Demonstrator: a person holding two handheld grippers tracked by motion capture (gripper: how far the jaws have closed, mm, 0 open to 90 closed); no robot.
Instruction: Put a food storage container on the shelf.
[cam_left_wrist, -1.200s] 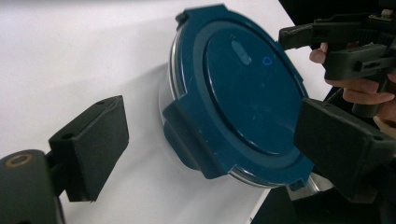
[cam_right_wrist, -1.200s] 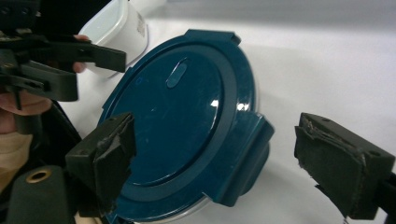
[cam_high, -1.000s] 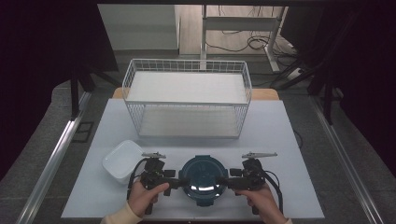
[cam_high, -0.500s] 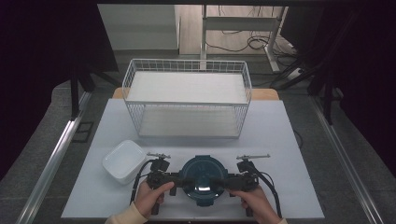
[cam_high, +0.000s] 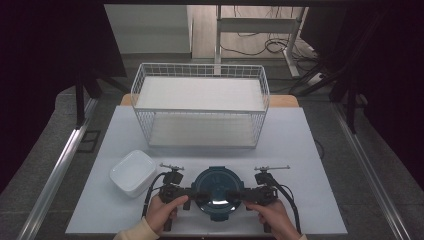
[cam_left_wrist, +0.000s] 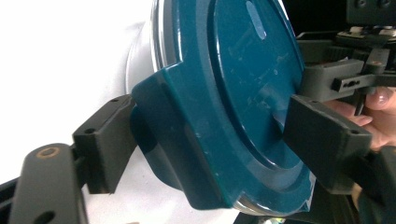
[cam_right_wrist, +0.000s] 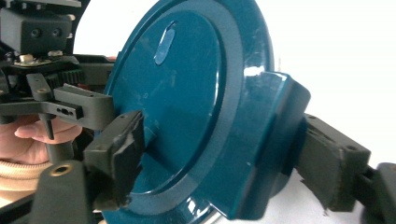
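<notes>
Standing at 12 o'clock on the pale table top (cam_high: 310, 150) is the white wire 2-tier basket rack (cam_high: 200, 106), its long open side facing the person, which I judge leaves both shelves free to receive something from the near edge. Smaller, at 6 o'clock and close to the person, sits the round dark teal plastic container with its clip-on lid (cam_high: 217, 186); being so near probably lets both hands reach it with bent arms. Just beside it at 9 o'clock lies the white rounded-square plastic tub (cam_high: 133, 172), apart from the grippers.

Smallest are the tools. At the lid's 9 o'clock side, the left gripper (cam_left_wrist: 205, 135) is clenched on one lid clip, 1 jaw outside the tab and 1 on the lid face. At 3 o'clock, the right gripper (cam_right_wrist: 219, 154) clamps the opposite clip likewise. This 2-sided hold looks meant to keep the container level for lifting, or to work both latches together.
</notes>
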